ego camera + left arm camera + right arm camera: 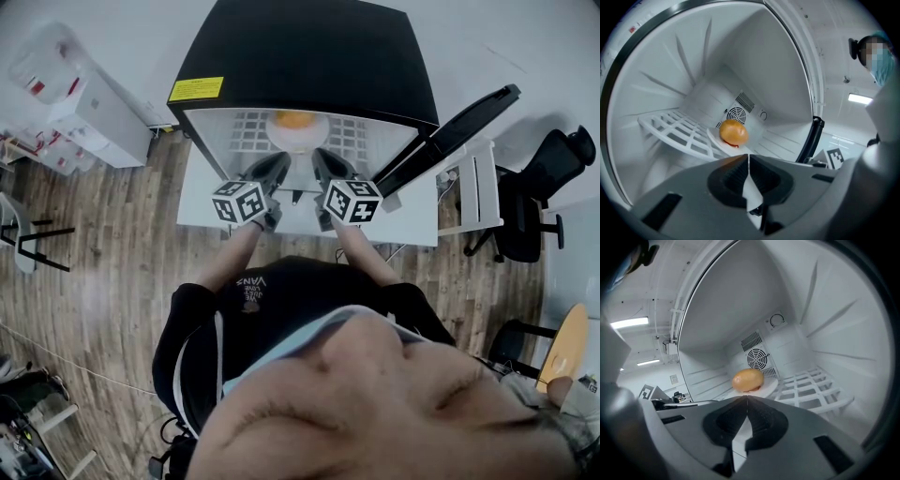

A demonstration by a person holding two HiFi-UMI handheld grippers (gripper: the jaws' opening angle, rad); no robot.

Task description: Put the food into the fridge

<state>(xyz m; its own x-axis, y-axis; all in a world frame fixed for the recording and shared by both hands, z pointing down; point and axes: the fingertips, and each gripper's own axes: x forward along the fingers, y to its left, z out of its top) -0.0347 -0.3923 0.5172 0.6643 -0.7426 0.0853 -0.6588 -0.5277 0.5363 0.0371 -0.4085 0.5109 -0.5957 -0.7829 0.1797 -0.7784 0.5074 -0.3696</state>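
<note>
At the open fridge (309, 56): I reach both bare forearms forward, side by side, so that my left gripper (272, 171) and right gripper (326, 169) point into the white cabinet at its mouth. The two marker cubes sit close together, just apart. The left gripper's fingers (733, 174) are pressed together with nothing between them. The right gripper's fingers (761, 414) are likewise closed and empty. The food, a round golden bun (733, 132), lies inside on a white plate (712, 137). The plate rests on the white grid shelf (670, 129), in front of the round fan grille (737, 114) on the back wall. Both grippers are well short of the bun, touching neither it nor the plate. The black door (459, 127) stands swung out to my right.
</note>
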